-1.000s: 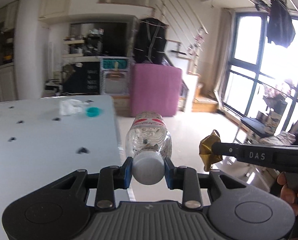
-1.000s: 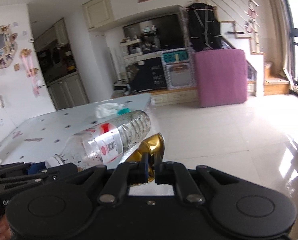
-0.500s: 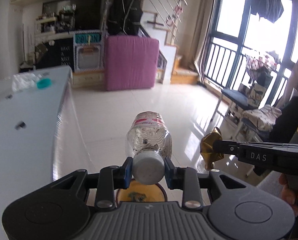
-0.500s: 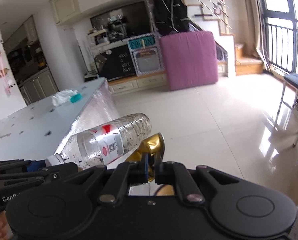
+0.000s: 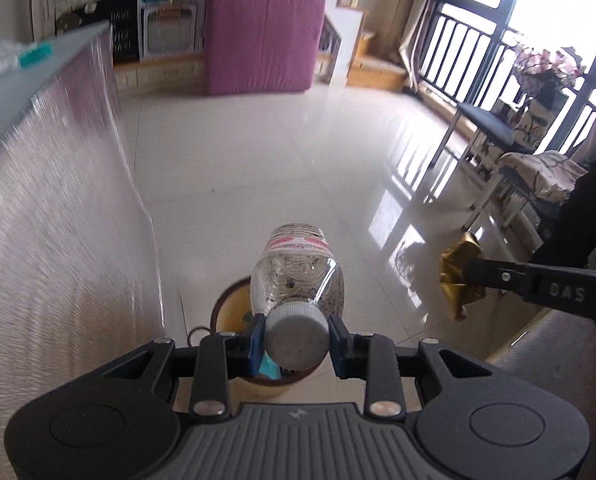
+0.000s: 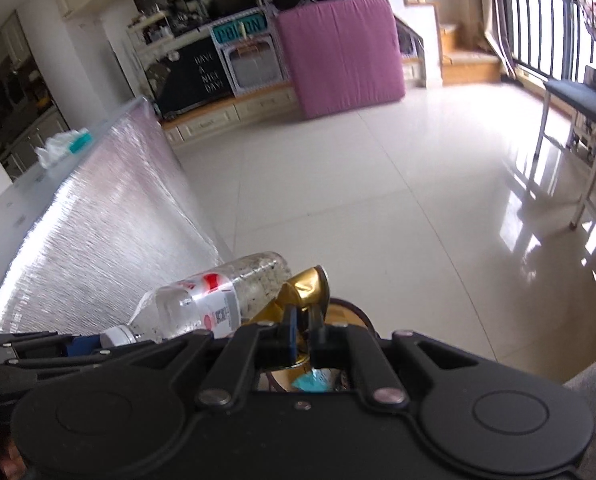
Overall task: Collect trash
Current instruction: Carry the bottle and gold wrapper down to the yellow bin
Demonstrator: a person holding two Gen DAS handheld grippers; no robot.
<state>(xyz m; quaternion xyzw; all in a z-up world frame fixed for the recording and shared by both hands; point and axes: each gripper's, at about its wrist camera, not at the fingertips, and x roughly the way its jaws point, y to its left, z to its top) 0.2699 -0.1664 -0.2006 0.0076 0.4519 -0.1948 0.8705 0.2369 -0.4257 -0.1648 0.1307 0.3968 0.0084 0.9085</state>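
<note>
My left gripper is shut on the white cap of a clear plastic bottle with a red and white label, held out over a round tan trash bin on the floor. My right gripper is shut on a crumpled gold wrapper. In the left wrist view the wrapper hangs to the right of the bottle. In the right wrist view the bottle lies just left of the wrapper, and the bin shows below the fingers with a teal scrap inside.
The white table with its silvery side panel stands at left, with a crumpled clear wrapper and a teal cap on top. A pink mattress leans at the back. Chairs stand by the window at right.
Both grippers have moved off the table and tilted downward. The trash bin has come into view beneath the bottle and the wrapper. Both grips are unchanged.
</note>
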